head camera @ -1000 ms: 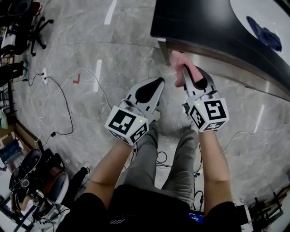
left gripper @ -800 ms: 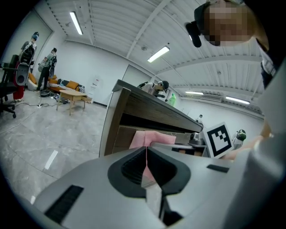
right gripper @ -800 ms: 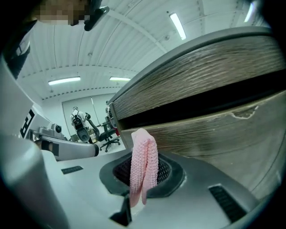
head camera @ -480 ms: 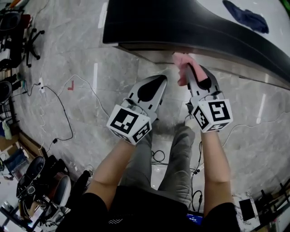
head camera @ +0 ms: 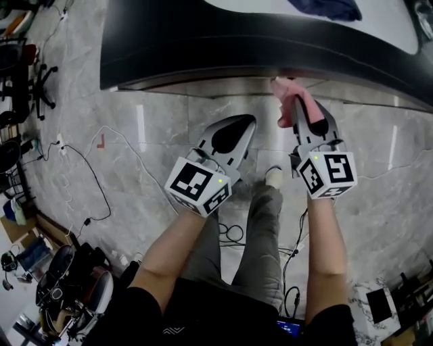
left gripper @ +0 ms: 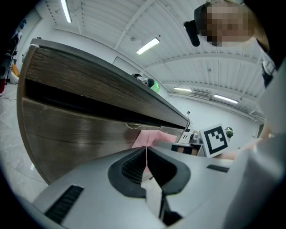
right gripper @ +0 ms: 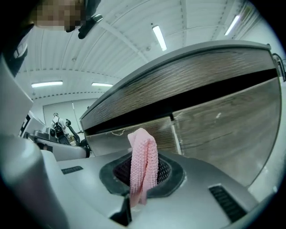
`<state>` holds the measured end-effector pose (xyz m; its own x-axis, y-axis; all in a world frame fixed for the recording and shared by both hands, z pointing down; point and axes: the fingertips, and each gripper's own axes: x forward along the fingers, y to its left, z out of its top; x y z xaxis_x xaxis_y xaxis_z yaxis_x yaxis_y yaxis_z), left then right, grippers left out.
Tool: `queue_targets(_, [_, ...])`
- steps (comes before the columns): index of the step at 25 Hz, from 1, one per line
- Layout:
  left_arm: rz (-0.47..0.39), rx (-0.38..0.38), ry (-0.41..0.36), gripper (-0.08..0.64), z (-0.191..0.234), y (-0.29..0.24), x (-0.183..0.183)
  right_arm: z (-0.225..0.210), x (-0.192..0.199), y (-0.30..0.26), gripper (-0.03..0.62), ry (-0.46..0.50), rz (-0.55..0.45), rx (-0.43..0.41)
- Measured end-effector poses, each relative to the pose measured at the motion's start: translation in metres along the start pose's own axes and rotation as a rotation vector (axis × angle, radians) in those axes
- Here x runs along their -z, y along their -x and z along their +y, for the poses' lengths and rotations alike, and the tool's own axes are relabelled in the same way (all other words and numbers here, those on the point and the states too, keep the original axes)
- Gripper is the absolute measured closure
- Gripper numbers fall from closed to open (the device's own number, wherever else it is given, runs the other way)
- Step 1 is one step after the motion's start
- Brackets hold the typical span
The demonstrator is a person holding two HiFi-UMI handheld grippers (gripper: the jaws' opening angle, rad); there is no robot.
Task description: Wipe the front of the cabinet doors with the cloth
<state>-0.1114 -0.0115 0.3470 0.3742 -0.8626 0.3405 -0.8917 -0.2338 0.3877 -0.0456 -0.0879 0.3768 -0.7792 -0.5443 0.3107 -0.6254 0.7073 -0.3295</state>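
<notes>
Seen from above, a person stands facing a cabinet (head camera: 203,82) with a dark top (head camera: 223,40), holding a gripper in each hand. The right gripper (head camera: 306,116) is clamped on a pink knitted cloth (head camera: 292,94). The cloth's free end points at the cabinet front, just under the overhanging edge of the top and towards its right half. In the right gripper view the cloth (right gripper: 143,163) stands upright as a folded strip pinched between the two jaws. Behind it are the wood-grain cabinet doors (right gripper: 219,129) and the vertical seam between two of them, below a dark recess. The left gripper (head camera: 233,132) hangs just beside the right one, further from the cabinet, above the grey marble floor (head camera: 155,135). Its jaws are pressed together with nothing between them. In the left gripper view the cloth (left gripper: 149,137) shows past the closed jaws, lying against the door front (left gripper: 76,129) just below the dark recess. A dark blue cloth (head camera: 325,8) lies on a white surface at the top edge. Cables (head camera: 95,169) trail across the floor at the left.
</notes>
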Motion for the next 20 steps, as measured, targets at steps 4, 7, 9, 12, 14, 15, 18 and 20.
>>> queue_targets(4, [0.005,0.028,-0.007,0.546,-0.022,-0.020,-0.002,-0.028,-0.010,0.016,0.548,-0.006,-0.013,0.037])
queue_targets(7, [0.007,0.034,-0.007,0.546,-0.033,-0.033,0.000,-0.046,-0.010,0.026,0.548,-0.013,-0.018,0.054])
queue_targets(9, [0.006,0.035,-0.008,0.546,-0.039,-0.039,0.004,-0.055,-0.007,0.033,0.548,-0.016,-0.018,0.058])
queue_targets(12, [0.004,0.032,-0.009,0.546,-0.041,-0.043,0.004,-0.057,-0.007,0.040,0.548,-0.022,-0.023,0.048])
queue_targets(14, [0.000,0.029,-0.007,0.546,-0.043,-0.041,0.002,-0.050,-0.008,0.046,0.548,-0.024,-0.027,0.027])
queue_targets(15, [-0.002,0.028,-0.007,0.546,-0.045,-0.040,0.003,-0.046,-0.007,0.050,0.548,-0.024,-0.026,0.015])
queue_targets(18, [-0.004,0.021,-0.008,0.546,-0.049,-0.038,0.006,-0.033,0.003,0.057,0.548,-0.027,-0.006,-0.022])
queue_targets(20, [-0.010,0.006,-0.004,0.546,-0.046,-0.035,0.009,-0.022,0.013,0.054,0.548,-0.026,0.016,-0.050])
